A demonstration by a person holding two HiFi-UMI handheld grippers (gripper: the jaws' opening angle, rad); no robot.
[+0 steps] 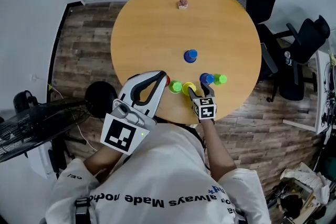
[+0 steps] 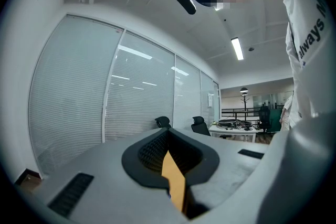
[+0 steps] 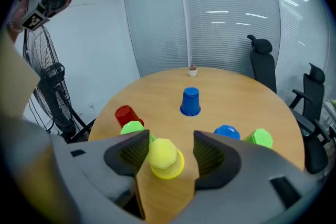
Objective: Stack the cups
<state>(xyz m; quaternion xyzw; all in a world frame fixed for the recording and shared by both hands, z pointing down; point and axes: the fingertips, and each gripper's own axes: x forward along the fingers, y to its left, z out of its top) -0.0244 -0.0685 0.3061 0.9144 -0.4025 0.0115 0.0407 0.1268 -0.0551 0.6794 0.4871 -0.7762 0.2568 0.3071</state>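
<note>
6 o'clock, tabletop (image 1: 152, 23) edge: I read right gripper (image 3: 170, 138) jaws spread around mouth-down yellow cup (image 3: 166, 157). They half-hide green cup (image 3: 133, 127) and blue cup (image 3: 227, 131). The left gripper (image 1: 164, 77) jaws are pressed together, empty. 12 o'clock: small object (image 1: 182, 3), which I can't identify.

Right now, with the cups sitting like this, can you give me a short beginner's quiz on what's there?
1. How many blue cups stand on the table?
2. True or false: the right gripper is shut on a red cup.
3. Which cup stands alone mid-table? A green, B blue, C yellow.
Key: 1 two. 2 false; its jaws stand open around the yellow cup. 3 B.
</note>
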